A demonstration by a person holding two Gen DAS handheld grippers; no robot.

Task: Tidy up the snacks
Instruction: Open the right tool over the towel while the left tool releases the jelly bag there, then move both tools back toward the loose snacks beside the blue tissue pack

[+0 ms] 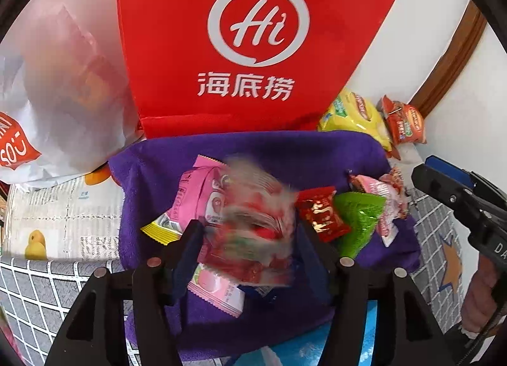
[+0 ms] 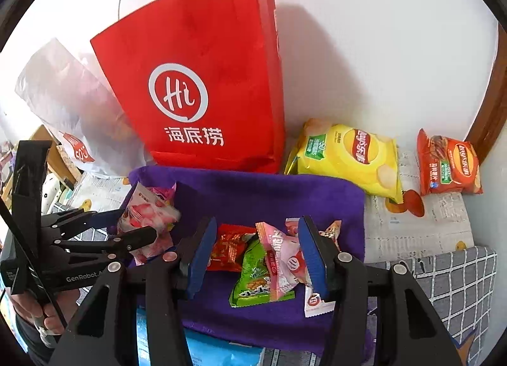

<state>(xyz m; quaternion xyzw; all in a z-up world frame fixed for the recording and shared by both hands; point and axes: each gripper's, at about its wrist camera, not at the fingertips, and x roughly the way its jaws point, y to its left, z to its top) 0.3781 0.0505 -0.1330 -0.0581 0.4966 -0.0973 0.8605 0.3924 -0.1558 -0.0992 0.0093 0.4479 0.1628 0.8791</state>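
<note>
Pink-and-red snack packet (image 1: 253, 226): blurred in the left wrist view, it sat between the jaws of the left gripper (image 1: 250, 248), over a pink packet (image 1: 218, 290) on the purple towel (image 1: 253, 147).
Left jaws: apart; whether the pads pressed on the blurred packet could not be told.
Small snacks: a red packet (image 2: 229, 251), a green packet (image 2: 253, 280) and a pink wrapped snack (image 2: 282, 267) lay heaped between the jaws of the right gripper (image 2: 256, 258).
Right jaws: apart around the heap, not visibly clamped on any one piece.
Beyond the jaws: red paper bag (image 2: 202, 80) stood past the towel, a white plastic bag (image 2: 63, 106) to its left, a yellow chip bag (image 2: 348, 156) and an orange chip bag (image 2: 450, 166) to its right.
Risk: the slick packet could slip out of a loose hold and fall back on the pile; closing on the heap could catch several wrappers at once.
</note>
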